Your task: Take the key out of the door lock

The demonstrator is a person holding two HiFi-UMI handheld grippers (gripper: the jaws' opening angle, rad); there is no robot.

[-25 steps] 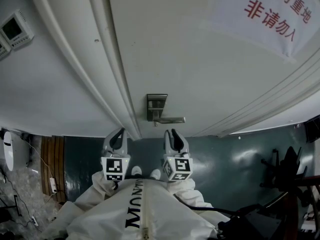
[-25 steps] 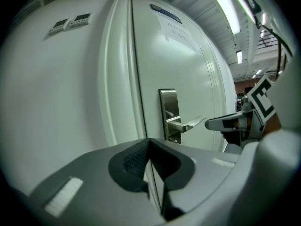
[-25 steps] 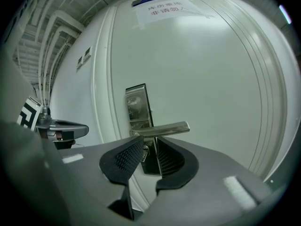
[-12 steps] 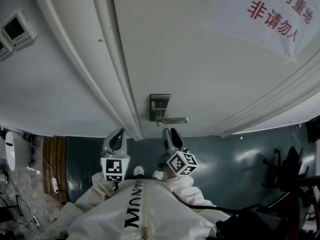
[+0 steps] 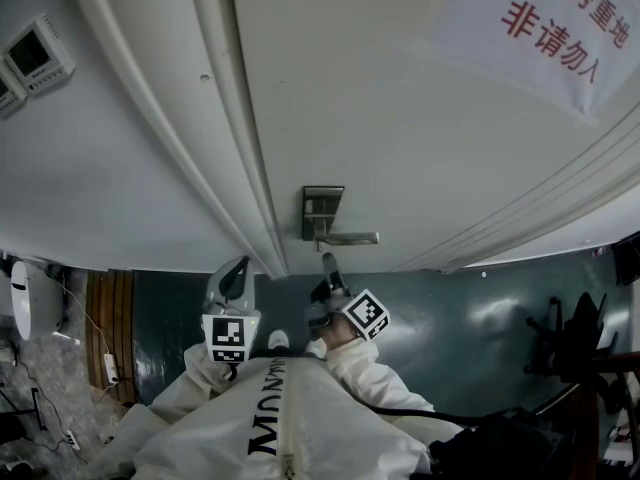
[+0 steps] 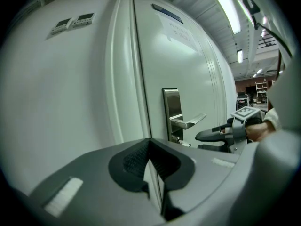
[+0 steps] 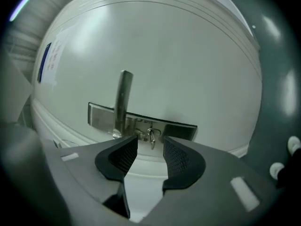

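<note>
Still in lock: small silver metal key (image 7: 150, 137) jutting from brushed-steel lock plate (image 7: 181, 127).
Right gripper (image 7: 150, 144) jaws apart, just been opening, nothing between, key just beyond tips; left gripper (image 6: 150, 142) jaws together.

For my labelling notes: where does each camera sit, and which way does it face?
Head view: on the head, looking down at the silver metal lock plate of a white door; white sleeves, left tongs, right tongs show.
Left gripper view: on the left tongs, toward the plate; right tongs show.
Right gripper view: on the right tongs, toward the metal key; jaws just opening, empty.
All share that plate.
</note>
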